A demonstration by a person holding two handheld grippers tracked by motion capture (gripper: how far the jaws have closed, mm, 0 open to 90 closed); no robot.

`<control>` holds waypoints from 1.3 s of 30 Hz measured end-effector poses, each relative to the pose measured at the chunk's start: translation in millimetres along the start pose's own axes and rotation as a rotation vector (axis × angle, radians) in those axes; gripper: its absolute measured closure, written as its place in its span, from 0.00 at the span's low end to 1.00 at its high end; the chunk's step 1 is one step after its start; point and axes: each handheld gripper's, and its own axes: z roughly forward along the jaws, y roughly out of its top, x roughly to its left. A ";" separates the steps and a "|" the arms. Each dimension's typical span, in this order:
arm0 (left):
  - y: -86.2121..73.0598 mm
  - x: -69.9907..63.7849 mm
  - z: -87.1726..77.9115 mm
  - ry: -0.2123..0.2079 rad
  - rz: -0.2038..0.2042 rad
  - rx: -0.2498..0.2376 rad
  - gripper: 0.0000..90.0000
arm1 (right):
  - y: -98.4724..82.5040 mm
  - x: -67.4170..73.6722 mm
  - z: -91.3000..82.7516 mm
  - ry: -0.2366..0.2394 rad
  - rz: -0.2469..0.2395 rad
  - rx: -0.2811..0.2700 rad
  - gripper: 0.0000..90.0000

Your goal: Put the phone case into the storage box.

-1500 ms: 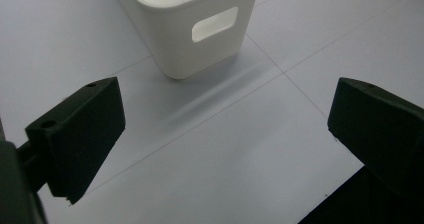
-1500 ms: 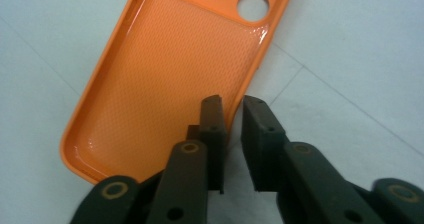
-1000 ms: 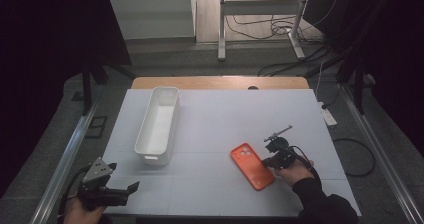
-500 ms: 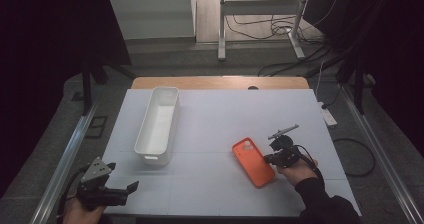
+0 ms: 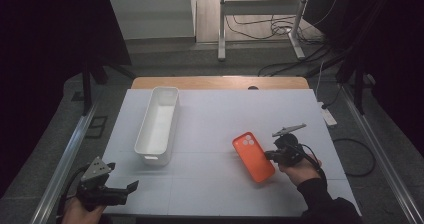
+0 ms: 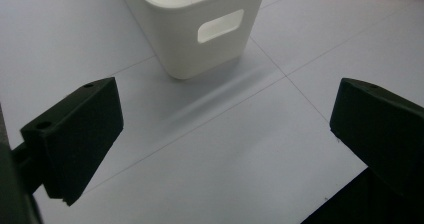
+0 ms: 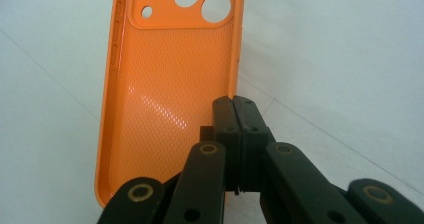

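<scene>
As before, right tongs (image 7: 233, 104) clamped on orange case (image 7: 170, 84) rim; case shifted slightly.

Looks like a lab or recording rig, not a home. White tabletop (image 5: 215, 119) with thin grid lines, laid over a wooden board (image 5: 220, 82), metal rails (image 5: 65, 159) along both sides. Dark curtains (image 5: 50, 59) left and right box the area in. Grey carpet floor (image 5: 165, 54) behind, loose cables (image 5: 265, 29) running across it, a power strip (image 5: 328, 116) beside the tabletop, metal stand legs (image 5: 260, 9) at the back. Overhead camera, person seated with instrumented tongs (image 5: 107, 194) trailing a cable.
</scene>
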 end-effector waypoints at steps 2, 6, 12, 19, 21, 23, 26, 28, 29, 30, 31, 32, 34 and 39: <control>0.1 0.0 0.1 0.002 0.000 0.001 0.01 | 0.3 0.0 -2.6 0.001 0.004 -0.016 0.99; 0.3 -0.6 0.3 0.002 0.004 0.001 0.01 | 0.6 -0.5 -6.8 0.000 0.008 -0.038 0.99; 1.1 -2.2 0.7 0.012 0.015 0.009 0.01 | 0.6 -0.2 -11.9 0.005 0.013 -0.066 0.99; 3.1 -4.4 1.4 0.013 0.004 0.031 0.01 | 1.2 3.6 -16.4 0.015 0.004 -0.093 0.99; 3.9 -4.1 1.7 -0.004 -0.017 0.029 0.00 | 1.6 4.7 -17.9 0.018 0.002 -0.103 0.99; 5.3 -4.5 1.9 -0.022 -0.034 0.021 0.00 | 2.0 5.7 -19.0 0.023 0.000 -0.111 0.99; 9.1 -7.6 2.0 -0.028 -0.036 0.012 0.00 | 2.5 6.8 -20.5 0.025 -0.007 -0.121 0.99; 11.7 -9.2 2.2 -0.033 -0.039 0.007 0.00 | 3.0 7.5 -21.6 0.029 -0.008 -0.132 0.99; 11.7 -9.2 2.2 -0.033 -0.039 0.007 0.00 | 3.0 7.5 -21.6 0.029 -0.008 -0.132 0.99; 13.2 -10.0 2.6 -0.039 -0.041 0.001 0.00 | 3.3 7.8 -22.5 0.028 -0.011 -0.138 0.99; 14.4 -10.4 2.9 -0.045 -0.043 -0.001 0.00 | 3.6 8.2 -23.7 0.027 -0.012 -0.142 0.99; 15.6 -10.5 3.7 -0.051 -0.047 -0.005 0.00 | 3.8 8.5 -24.4 0.028 -0.013 -0.149 0.99; 18.8 -10.3 5.7 -0.068 -0.053 -0.014 0.00 | 4.0 8.9 -25.7 0.030 -0.015 -0.158 0.99; 26.5 -10.4 8.1 -0.113 -0.065 -0.040 0.00 | 4.5 9.9 -27.7 0.028 -0.016 -0.175 0.99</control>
